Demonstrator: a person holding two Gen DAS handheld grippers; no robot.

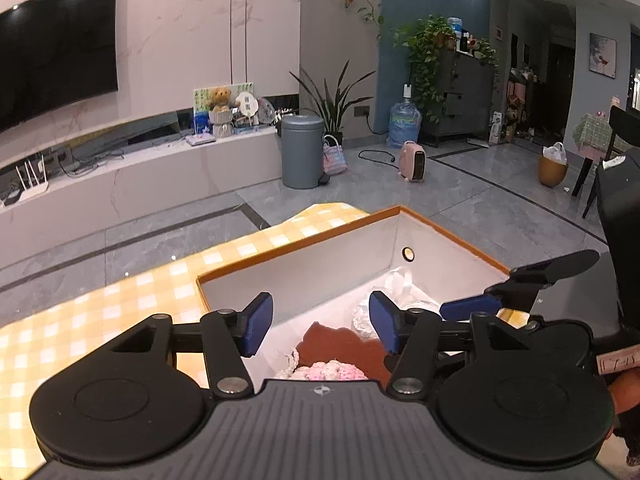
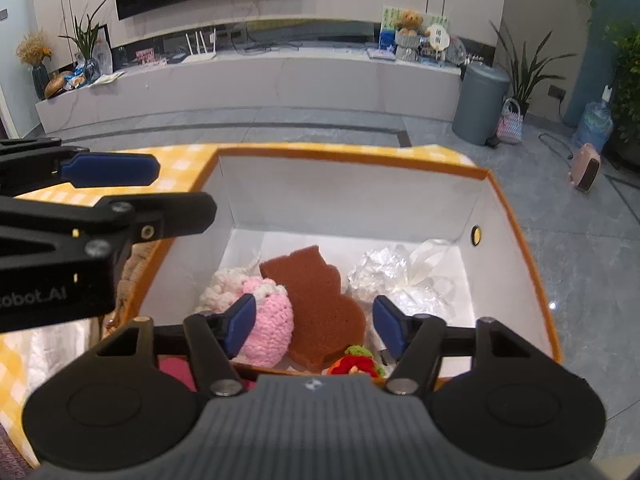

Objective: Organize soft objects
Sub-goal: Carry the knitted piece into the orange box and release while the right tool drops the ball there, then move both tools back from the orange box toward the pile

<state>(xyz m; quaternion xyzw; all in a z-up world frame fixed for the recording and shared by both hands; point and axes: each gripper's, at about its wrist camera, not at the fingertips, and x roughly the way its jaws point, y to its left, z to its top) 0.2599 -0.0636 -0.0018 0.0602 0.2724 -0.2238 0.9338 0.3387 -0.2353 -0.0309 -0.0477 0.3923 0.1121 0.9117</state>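
Orange-edged and white inside, the open box point(image 2: 352, 196) sits on a yellow checked tablecloth point(image 1: 132, 300), and the soft things lie on its floor. In the right wrist view a brown sponge point(image 2: 320, 304) cut in an animal outline lies at the centre; a pink crocheted piece point(image 2: 270, 320) touches it at 9 o'clock, with a cream knitted piece point(image 2: 222, 284) just behind that. At 3 o'clock of the sponge lies a crinkled clear bag point(image 2: 396, 276) tied with pale ribbon, and at 6 o'clock a small red and green knitted item point(image 2: 356, 362) lies against the near wall (partly hidden by the gripper body).

Both tools hang above the box with nothing between their blue pads. The right gripper point(image 2: 314, 326) is spread wide over the sponge. The left gripper point(image 1: 320, 326) is likewise released, its fingers apart over the box's near left corner; in the right wrist view it comes in from 9 o'clock.

A grey bin point(image 1: 302, 152) stands on the tiled floor at 12 o'clock, beside a low TV bench point(image 1: 140, 176).
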